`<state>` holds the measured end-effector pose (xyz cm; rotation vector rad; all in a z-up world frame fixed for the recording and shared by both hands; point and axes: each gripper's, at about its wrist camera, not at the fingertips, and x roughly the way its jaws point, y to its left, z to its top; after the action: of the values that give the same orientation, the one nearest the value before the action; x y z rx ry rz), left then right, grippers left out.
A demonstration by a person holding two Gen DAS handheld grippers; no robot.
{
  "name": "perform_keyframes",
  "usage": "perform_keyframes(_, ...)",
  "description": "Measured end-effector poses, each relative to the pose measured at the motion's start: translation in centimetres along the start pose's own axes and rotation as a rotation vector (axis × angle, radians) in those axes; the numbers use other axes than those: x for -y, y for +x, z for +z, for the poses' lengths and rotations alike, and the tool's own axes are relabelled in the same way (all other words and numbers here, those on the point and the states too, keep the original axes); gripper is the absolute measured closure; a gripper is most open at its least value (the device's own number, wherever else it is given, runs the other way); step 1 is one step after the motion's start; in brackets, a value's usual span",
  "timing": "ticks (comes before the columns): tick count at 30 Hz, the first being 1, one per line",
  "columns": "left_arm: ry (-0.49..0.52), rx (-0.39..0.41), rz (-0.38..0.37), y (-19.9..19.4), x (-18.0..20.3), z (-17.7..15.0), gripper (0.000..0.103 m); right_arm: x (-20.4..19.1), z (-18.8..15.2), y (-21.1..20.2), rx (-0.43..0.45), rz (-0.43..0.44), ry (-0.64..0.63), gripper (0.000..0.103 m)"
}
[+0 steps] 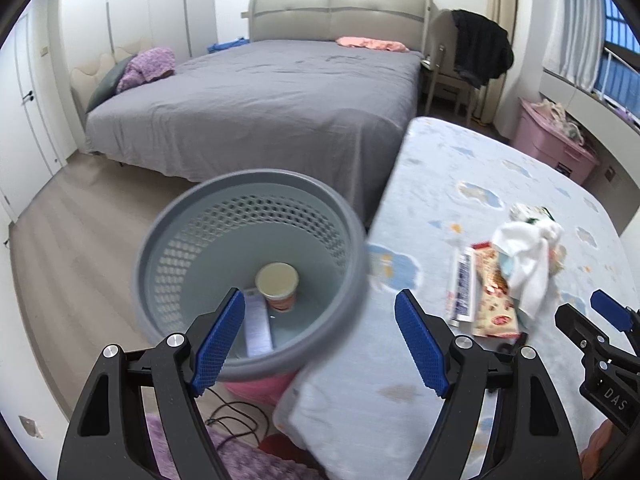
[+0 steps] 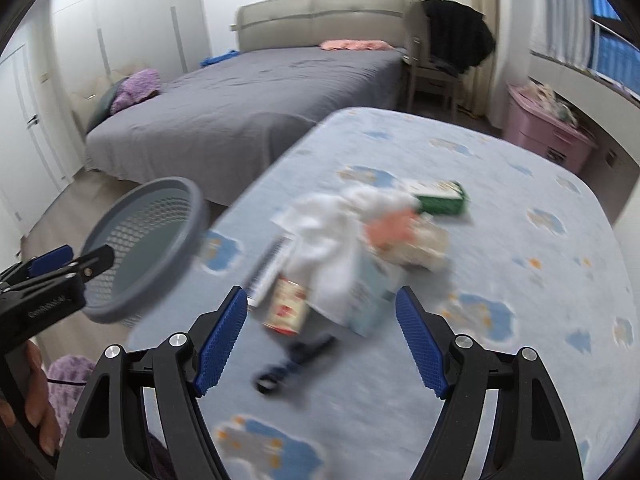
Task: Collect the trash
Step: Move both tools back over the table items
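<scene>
A grey mesh waste basket (image 1: 352, 248) stands beside the small bed, with a paper cup (image 1: 277, 285) and a flat packet (image 1: 257, 326) inside. My left gripper (image 1: 320, 340) is open and empty above the basket's near rim. A trash pile lies on the light-blue bedsheet: white tissue (image 2: 332, 232), a red snack wrapper (image 2: 286, 308), a toothpaste-like tube (image 1: 464, 288), a green box (image 2: 442, 198) and a dark small object (image 2: 296, 360). My right gripper (image 2: 322, 340) is open and empty, just in front of the pile. The basket (image 2: 192, 216) also shows at left in the right wrist view.
A small bed with a cloud-print sheet (image 1: 500, 176) holds the trash. A large grey bed (image 1: 260, 96) stands behind. A pink storage box (image 1: 556, 144) sits at right by the window, and a chair with a black jacket (image 1: 480, 48) is at the back. Cables (image 1: 236, 416) lie on the floor.
</scene>
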<state>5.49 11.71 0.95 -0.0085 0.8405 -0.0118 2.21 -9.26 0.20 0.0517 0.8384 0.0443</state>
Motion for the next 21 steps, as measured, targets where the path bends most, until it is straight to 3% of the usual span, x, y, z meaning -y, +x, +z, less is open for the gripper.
perform_keyframes(9,0.034,-0.027,-0.036,0.6,3.6,-1.0,0.024,5.5,-1.9,-0.1,-0.031,-0.081,0.083,0.030)
perform_keyframes(21,0.076,-0.025,-0.016,1.1,6.1,-0.7,0.016,8.4,-0.8,2.9,-0.056,-0.069,0.098,0.030)
